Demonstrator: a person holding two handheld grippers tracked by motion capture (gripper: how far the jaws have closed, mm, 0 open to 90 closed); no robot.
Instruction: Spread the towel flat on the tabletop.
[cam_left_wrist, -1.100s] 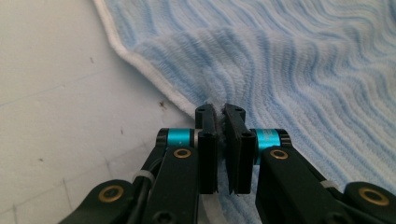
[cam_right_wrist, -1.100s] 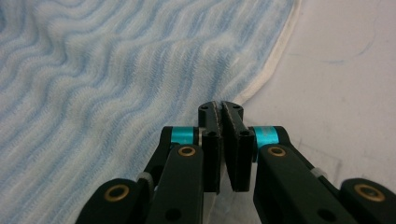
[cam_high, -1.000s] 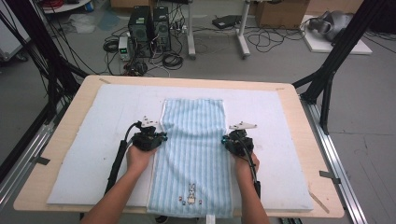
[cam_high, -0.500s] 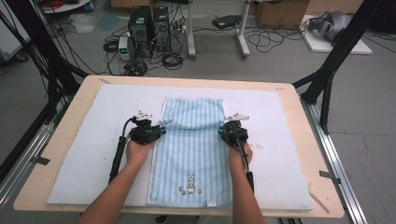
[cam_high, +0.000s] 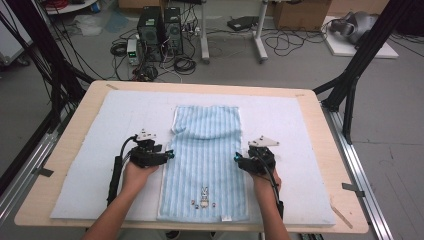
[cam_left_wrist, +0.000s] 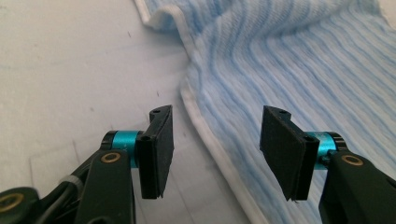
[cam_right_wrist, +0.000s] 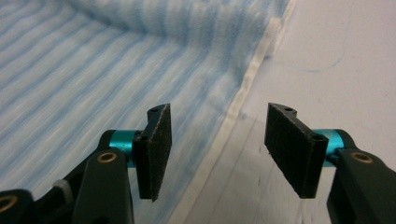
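A light blue striped towel (cam_high: 205, 165) lies flat lengthwise on the padded mat, with a small rabbit emblem (cam_high: 204, 193) near its near end and a soft ridge across its far part. My left gripper (cam_high: 170, 154) hovers at the towel's left hem, and my right gripper (cam_high: 236, 159) at its right hem. Both have just been opening. In the left gripper view the jaws (cam_left_wrist: 215, 121) stand apart over the white hem of the towel (cam_left_wrist: 303, 70), pressing nothing. In the right gripper view the jaws (cam_right_wrist: 217, 119) likewise straddle the hem of the towel (cam_right_wrist: 93, 70).
A pale mat (cam_high: 100, 130) covers most of the wooden table (cam_high: 310, 97). Black frame legs stand at the table's left and right. Computers and cables sit on the floor beyond the far edge.
Both grippers have gone from shut on the towel's side hems to open and have drawn slightly back toward the person. The towel now rests on the mat.
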